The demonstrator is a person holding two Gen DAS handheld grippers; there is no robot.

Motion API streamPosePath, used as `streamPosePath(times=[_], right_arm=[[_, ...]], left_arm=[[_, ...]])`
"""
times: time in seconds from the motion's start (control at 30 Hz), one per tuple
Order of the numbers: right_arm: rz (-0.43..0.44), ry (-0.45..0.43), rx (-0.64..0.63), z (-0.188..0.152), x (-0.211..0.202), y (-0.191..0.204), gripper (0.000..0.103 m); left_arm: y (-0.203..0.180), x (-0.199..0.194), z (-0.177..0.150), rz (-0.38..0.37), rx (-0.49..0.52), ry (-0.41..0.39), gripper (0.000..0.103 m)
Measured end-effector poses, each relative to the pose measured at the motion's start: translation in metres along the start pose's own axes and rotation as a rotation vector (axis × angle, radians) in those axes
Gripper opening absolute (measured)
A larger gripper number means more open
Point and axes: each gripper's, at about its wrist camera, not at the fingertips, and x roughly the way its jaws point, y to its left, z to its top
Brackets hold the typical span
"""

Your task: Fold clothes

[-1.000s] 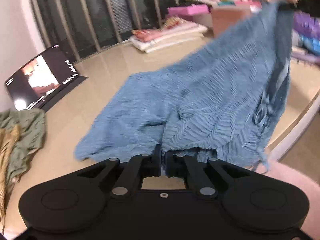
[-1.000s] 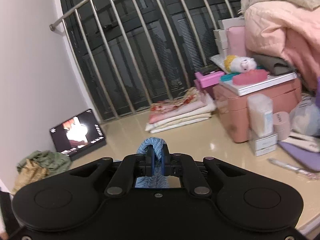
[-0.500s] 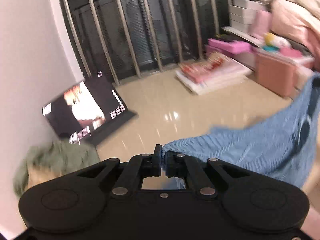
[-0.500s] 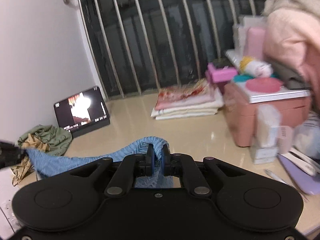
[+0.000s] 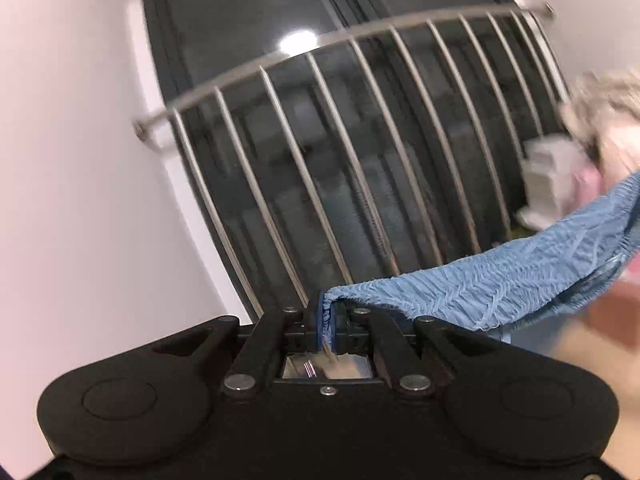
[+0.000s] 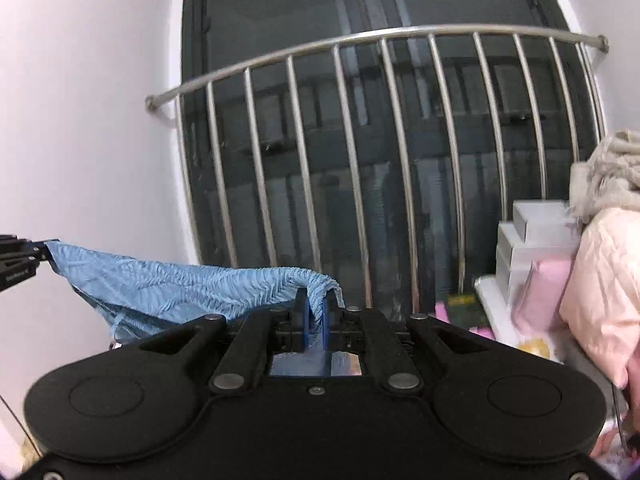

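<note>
A blue crinkled garment (image 5: 500, 280) hangs stretched in the air between my two grippers. My left gripper (image 5: 328, 320) is shut on one corner of it; the cloth runs off to the right. My right gripper (image 6: 315, 316) is shut on the other corner; in the right wrist view the garment (image 6: 172, 288) stretches left to the left gripper's fingertips (image 6: 38, 254) at the frame's left edge. Both grippers are raised and point at the window. The lower part of the garment is hidden below the grippers.
A dark window with a curved metal railing (image 6: 380, 160) fills the view ahead, white wall (image 6: 80, 140) to its left. White boxes (image 6: 532, 240), pink bedding (image 6: 600, 280) and a beige blanket (image 6: 612, 176) are stacked at the right.
Both grippers have risen and tilted up with the garment; the floor, laptop and green clothes have dropped out of view. The cloth is now pulled out straighter between them.
</note>
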Motion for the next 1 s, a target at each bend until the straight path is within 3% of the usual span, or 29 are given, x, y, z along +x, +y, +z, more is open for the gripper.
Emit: streamPosePath(times=[0.13,0.33,0.43,0.53,0.77,0.83,0.9,1.0], right_arm=[[0.019,0.167,0.000,-0.076,-0.003,-0.003,0.005],[-0.030,0.488,0.164,-0.243,-0.001,-0.028,0.005],[-0.064,0.568,0.275,-0.302,-0.014,-0.038,0.005],[-0.079,0.560,0.312,-0.321,-0.032,-0.042,0.007],[-0.105,0.556,0.186,-0.322,-0.039,-0.036,0.013],[-0.124,0.554,0.112,-0.322,-0.038,-0.029,0.020],[-0.149,0.556,0.027,-0.320,-0.036,-0.021,0.029],[-0.178,0.557,-0.107,-0.319,-0.035,-0.005,0.034]], left_arm=[[-0.040,-0.007,-0.080,-0.143,0.049,0.191,0.004],[-0.124,0.019,-0.236,-0.366,0.068,0.563,0.004],[-0.138,0.016,-0.267,-0.393,0.034,0.597,0.004],[-0.136,0.013,-0.274,-0.400,-0.020,0.591,0.004],[-0.141,0.007,-0.284,-0.344,-0.017,0.580,0.006],[-0.141,0.008,-0.287,-0.322,-0.018,0.585,0.012],[-0.142,0.006,-0.290,-0.290,-0.017,0.587,0.029],[-0.140,0.002,-0.291,-0.256,-0.029,0.573,0.037]])
